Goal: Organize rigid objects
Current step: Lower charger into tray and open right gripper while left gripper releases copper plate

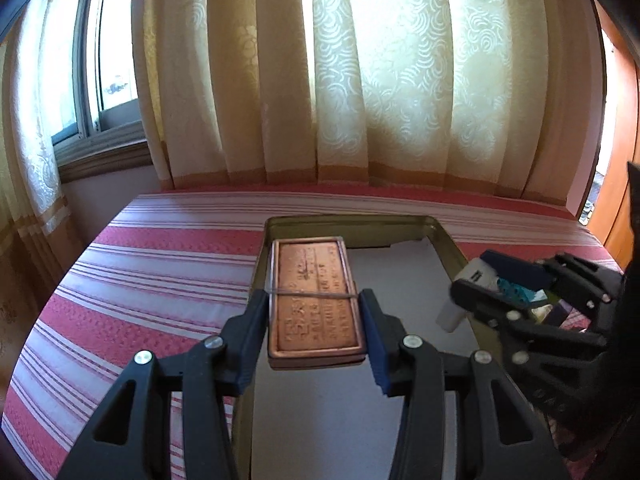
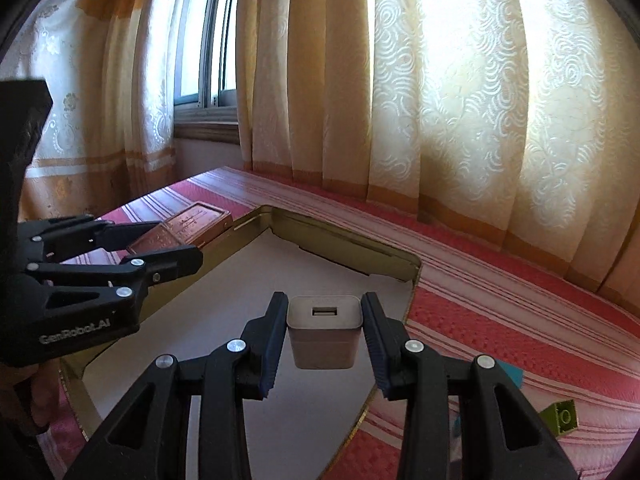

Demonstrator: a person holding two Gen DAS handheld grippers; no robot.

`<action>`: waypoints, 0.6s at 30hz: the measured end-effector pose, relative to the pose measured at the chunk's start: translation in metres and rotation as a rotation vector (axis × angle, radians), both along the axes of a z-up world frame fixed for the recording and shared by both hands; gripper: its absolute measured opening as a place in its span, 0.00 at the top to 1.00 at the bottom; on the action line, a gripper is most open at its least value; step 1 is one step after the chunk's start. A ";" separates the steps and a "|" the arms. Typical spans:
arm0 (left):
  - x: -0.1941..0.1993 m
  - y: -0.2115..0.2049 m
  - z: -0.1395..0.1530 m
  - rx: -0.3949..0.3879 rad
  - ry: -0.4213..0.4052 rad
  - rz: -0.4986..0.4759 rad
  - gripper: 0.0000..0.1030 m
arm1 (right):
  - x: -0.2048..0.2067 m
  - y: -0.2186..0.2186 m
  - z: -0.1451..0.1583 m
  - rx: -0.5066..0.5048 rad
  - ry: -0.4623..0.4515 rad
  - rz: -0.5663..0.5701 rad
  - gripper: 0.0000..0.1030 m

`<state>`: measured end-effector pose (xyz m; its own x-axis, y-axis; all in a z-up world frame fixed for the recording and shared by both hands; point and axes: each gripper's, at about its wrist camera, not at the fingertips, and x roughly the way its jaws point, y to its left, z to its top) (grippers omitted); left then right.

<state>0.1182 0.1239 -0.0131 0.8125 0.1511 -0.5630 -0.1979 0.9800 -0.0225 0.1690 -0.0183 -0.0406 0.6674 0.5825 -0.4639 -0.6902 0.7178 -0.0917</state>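
Note:
My left gripper point(image 1: 315, 304) is shut on a copper-coloured rectangular tin point(image 1: 316, 300) with a rubber band round it, held over the left side of an open gold tray point(image 1: 348, 222) with a white floor. My right gripper point(image 2: 325, 312) is shut on a white USB charger block point(image 2: 325, 332), held over the tray's point(image 2: 340, 236) right part. The right gripper point(image 1: 476, 284) with the charger point(image 1: 474, 276) shows at the right in the left wrist view. The left gripper point(image 2: 188, 246) with the tin point(image 2: 184, 226) shows at the left in the right wrist view.
The tray lies on a red and white striped cloth point(image 1: 152, 264) over a table. Curtains point(image 1: 360, 80) and a window hang close behind. A green block point(image 2: 562, 416) and a teal piece point(image 2: 514, 376) lie on the cloth at the right.

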 end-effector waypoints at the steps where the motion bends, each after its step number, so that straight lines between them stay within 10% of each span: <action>1: 0.002 0.001 0.000 -0.006 0.008 -0.005 0.56 | 0.002 0.002 -0.001 -0.003 0.003 -0.001 0.61; 18: 0.024 0.013 -0.005 0.024 0.078 0.017 0.55 | 0.021 0.029 -0.004 -0.043 0.050 -0.024 0.61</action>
<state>0.1425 0.1373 -0.0181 0.7638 0.1785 -0.6202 -0.2144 0.9766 0.0169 0.1899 0.0104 -0.0446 0.6563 0.5454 -0.5213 -0.6772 0.7305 -0.0882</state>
